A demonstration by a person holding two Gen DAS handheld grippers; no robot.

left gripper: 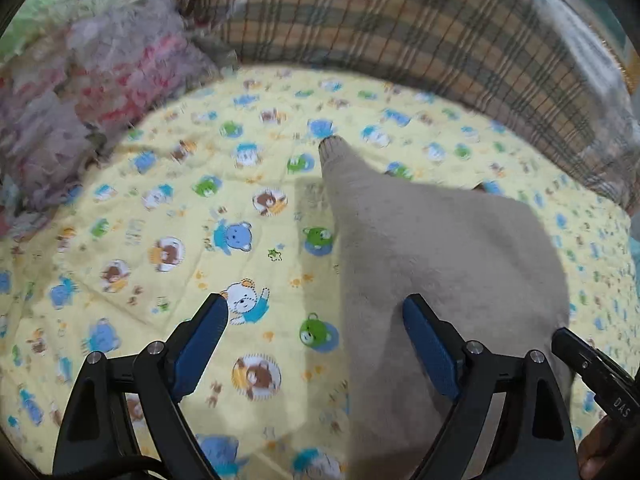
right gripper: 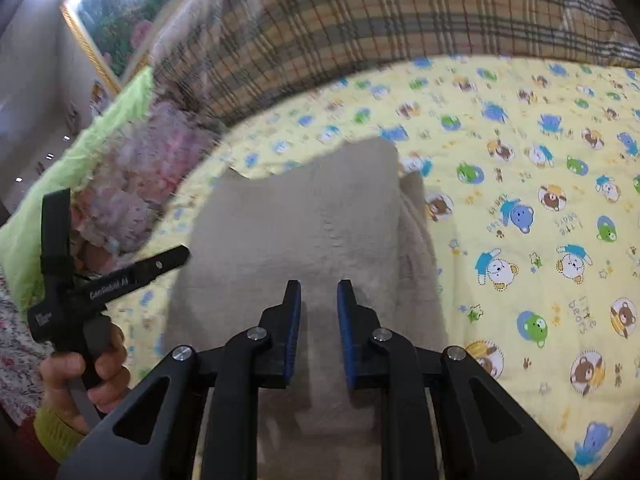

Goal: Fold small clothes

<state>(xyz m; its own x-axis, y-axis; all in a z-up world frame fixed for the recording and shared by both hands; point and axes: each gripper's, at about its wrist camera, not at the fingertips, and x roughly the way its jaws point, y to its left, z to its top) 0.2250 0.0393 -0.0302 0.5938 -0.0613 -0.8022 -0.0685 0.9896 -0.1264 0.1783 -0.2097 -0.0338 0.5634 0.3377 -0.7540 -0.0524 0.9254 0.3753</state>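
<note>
A small beige knit garment (left gripper: 440,248) lies on the yellow bear-print blanket (left gripper: 200,208), one sleeve with a ribbed cuff pointing away. My left gripper (left gripper: 316,312) is open wide and empty, its right finger over the garment's left edge, its left finger over the blanket. In the right wrist view the garment (right gripper: 296,216) lies partly folded straight ahead. My right gripper (right gripper: 319,294) hovers over its near part, jaws a small gap apart with nothing between them. The left gripper (right gripper: 120,276) shows at the garment's left edge, held by a hand.
A plaid pillow or cushion (left gripper: 400,28) borders the far side of the blanket. A heap of pink and grey fluffy clothes (left gripper: 92,92) lies at the far left, with green fabric (right gripper: 60,184) behind. The right gripper's tip (left gripper: 592,364) shows at the lower right.
</note>
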